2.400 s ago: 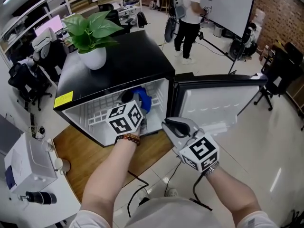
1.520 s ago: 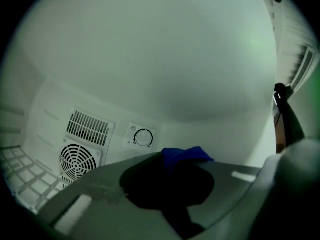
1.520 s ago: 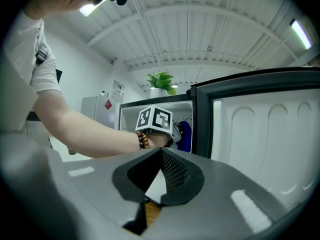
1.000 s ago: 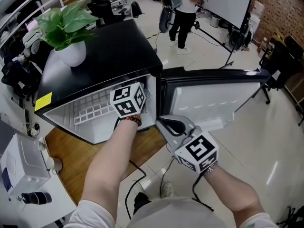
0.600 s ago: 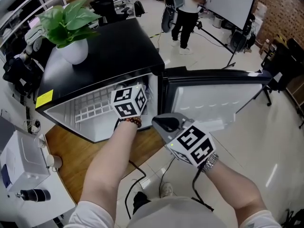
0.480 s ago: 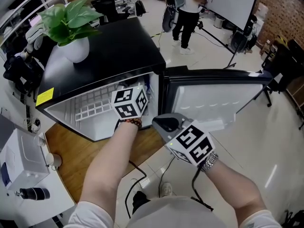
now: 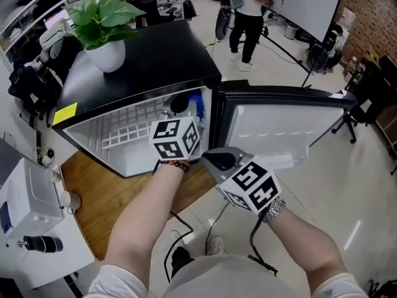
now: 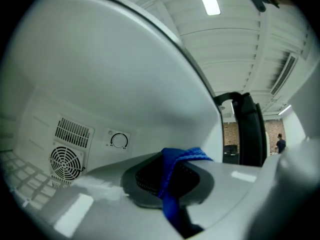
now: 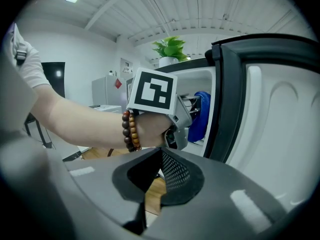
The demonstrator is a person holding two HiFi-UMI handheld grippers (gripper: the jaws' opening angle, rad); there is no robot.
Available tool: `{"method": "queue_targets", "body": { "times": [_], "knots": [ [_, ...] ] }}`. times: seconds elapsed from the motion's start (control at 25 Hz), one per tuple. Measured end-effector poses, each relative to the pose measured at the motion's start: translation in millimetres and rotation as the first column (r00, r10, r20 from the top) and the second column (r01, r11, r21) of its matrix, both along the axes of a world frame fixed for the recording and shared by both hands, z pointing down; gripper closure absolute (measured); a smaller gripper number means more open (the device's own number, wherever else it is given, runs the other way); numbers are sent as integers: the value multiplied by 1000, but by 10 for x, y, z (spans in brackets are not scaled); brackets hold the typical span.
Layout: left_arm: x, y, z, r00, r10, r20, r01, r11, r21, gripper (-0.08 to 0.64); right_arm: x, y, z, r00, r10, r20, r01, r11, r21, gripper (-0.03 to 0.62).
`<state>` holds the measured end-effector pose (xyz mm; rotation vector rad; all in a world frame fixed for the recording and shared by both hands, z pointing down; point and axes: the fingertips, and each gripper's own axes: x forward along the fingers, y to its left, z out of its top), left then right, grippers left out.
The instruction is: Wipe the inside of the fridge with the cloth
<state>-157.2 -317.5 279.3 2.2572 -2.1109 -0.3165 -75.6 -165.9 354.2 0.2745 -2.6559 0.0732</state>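
Observation:
A black mini fridge (image 7: 149,61) stands with its white inside showing and its door (image 7: 279,129) swung out to the right. My left gripper (image 7: 186,107) reaches into the right side of the opening, shut on a blue cloth (image 7: 197,106). In the left gripper view the cloth (image 8: 175,159) is pinched between the dark pads of the left gripper (image 8: 167,176), close to the white inner wall, which carries a fan vent (image 8: 65,164) and a dial (image 8: 119,140). My right gripper (image 7: 214,158) hovers outside, in front of the door's hinge side, shut and empty. In the right gripper view it (image 9: 152,176) faces the left gripper's cube (image 9: 155,91) and the cloth (image 9: 200,116).
A potted plant (image 7: 102,27) sits on the fridge top. A wire shelf (image 7: 124,129) spans the inside. A person (image 7: 248,11) stands at the back by a whiteboard. A white device (image 7: 25,203) is on a table at left. A cable (image 7: 180,228) lies on the floor.
The left gripper has drawn back a little from the opening, so the blue cloth and the jaw tip now show at the fridge's right side. The right gripper has tipped downward.

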Motion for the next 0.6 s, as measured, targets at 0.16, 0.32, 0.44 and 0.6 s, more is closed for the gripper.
{"method": "queue_targets", "body": {
  "times": [0.16, 0.32, 0.44, 0.6],
  "knots": [
    [94, 117, -36, 1000, 12, -8, -12, 1000, 6, 545, 50, 74, -3, 1000, -3, 0, 3, 1000, 3, 589],
    [191, 228, -68, 999, 33, -32, -32, 999, 10, 545, 99, 157, -13, 1000, -5, -1, 5, 1000, 8, 589],
    [264, 300, -97, 997, 54, -47, -54, 998, 12, 544, 139, 210, -17, 1000, -4, -1, 4, 1000, 11, 589],
    [356, 402, -147, 996, 79, -39, -78, 997, 18, 543, 209, 262, -18, 1000, 7, -2, -7, 1000, 17, 589]
  ]
}}
